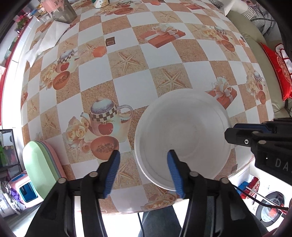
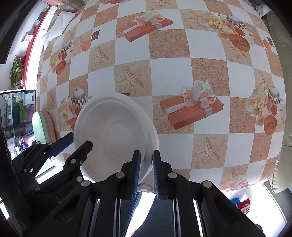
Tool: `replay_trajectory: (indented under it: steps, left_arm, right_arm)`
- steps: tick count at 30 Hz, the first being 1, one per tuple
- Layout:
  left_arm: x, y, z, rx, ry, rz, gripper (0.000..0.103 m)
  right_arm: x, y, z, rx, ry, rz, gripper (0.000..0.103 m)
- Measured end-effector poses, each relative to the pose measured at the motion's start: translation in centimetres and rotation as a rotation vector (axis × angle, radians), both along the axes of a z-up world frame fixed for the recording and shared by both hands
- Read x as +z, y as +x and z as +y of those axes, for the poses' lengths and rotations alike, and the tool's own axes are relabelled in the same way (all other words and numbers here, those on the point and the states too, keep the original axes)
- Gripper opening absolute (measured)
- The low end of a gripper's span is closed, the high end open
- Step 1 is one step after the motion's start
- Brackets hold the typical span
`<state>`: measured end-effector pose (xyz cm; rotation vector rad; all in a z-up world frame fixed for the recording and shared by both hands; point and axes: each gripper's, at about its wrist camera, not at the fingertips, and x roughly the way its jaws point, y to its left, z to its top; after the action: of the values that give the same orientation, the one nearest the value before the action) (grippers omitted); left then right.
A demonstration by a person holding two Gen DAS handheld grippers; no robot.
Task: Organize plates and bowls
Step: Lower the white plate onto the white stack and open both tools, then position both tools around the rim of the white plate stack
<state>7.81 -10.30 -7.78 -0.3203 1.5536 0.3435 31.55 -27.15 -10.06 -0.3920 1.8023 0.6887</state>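
A white bowl (image 1: pixel 182 138) sits near the table's front edge; it also shows in the right wrist view (image 2: pixel 113 131). My left gripper (image 1: pixel 144 158) is open, its right finger inside the bowl and its left finger outside over the tablecloth. My right gripper (image 2: pixel 147 160) is nearly closed, pinching the bowl's right rim between its blue pads. A stack of pastel plates, green on top with pink below, (image 1: pixel 42 164) lies at the table's left front edge and shows in the right wrist view (image 2: pixel 42 125) too.
The checkered tablecloth (image 1: pixel 127 60) carries printed teapots and gift boxes. A grey container (image 1: pixel 63 11) and white paper (image 1: pixel 47 40) lie at the far left. A beige sofa with a red cushion (image 1: pixel 279 69) stands to the right.
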Motion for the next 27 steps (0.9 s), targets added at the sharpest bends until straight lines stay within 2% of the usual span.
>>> replay_trajectory:
  steps: [1,2,3,4,5,11,13,15,18,23,27]
  left_arm:
    - [0.2,-0.1,0.0,-0.001,0.003,-0.005,0.07]
    - [0.2,-0.2,0.2,-0.001,0.005,-0.006,0.072]
    - [0.3,-0.3,0.3,0.001,0.007,-0.008,0.076]
    - [0.5,-0.4,0.4,0.005,0.009,-0.012,0.079]
    - [0.7,-0.5,0.5,0.011,0.009,-0.017,0.079]
    - [1.8,-1.2,1.4,0.056,-0.033,-0.037,0.081]
    - [2.2,-1.5,1.5,0.051,-0.073,-0.036,0.082]
    - [2.7,-1.7,1.9,0.053,-0.098,-0.039,0.082]
    - [3.9,-1.8,1.2,0.038,-0.088,-0.056,0.082]
    - [5.9,-2.2,-0.1,0.004,-0.047,-0.097,0.082]
    - [6.2,-2.9,-0.5,0.035,-0.009,-0.094,0.083]
  right_arm:
    - [0.1,0.1,0.0,0.001,-0.002,-0.004,0.017]
    - [0.1,0.2,0.0,0.001,-0.003,-0.007,0.033]
    - [0.2,0.4,-0.1,-0.001,-0.003,-0.012,0.063]
    - [0.5,0.6,-0.1,-0.001,0.001,-0.027,0.077]
    - [0.8,0.8,-0.1,0.002,0.008,-0.048,0.085]
    - [1.5,1.9,0.1,0.017,-0.012,-0.091,0.085]
    - [1.8,1.9,0.1,0.031,-0.022,-0.121,0.101]
    - [2.4,1.7,0.1,0.056,-0.014,-0.163,0.103]
    - [3.1,1.2,0.1,0.097,-0.014,-0.199,0.103]
    - [2.8,1.5,0.0,0.084,-0.05,-0.16,0.103]
    - [2.8,2.2,0.6,0.106,-0.083,-0.149,0.103]
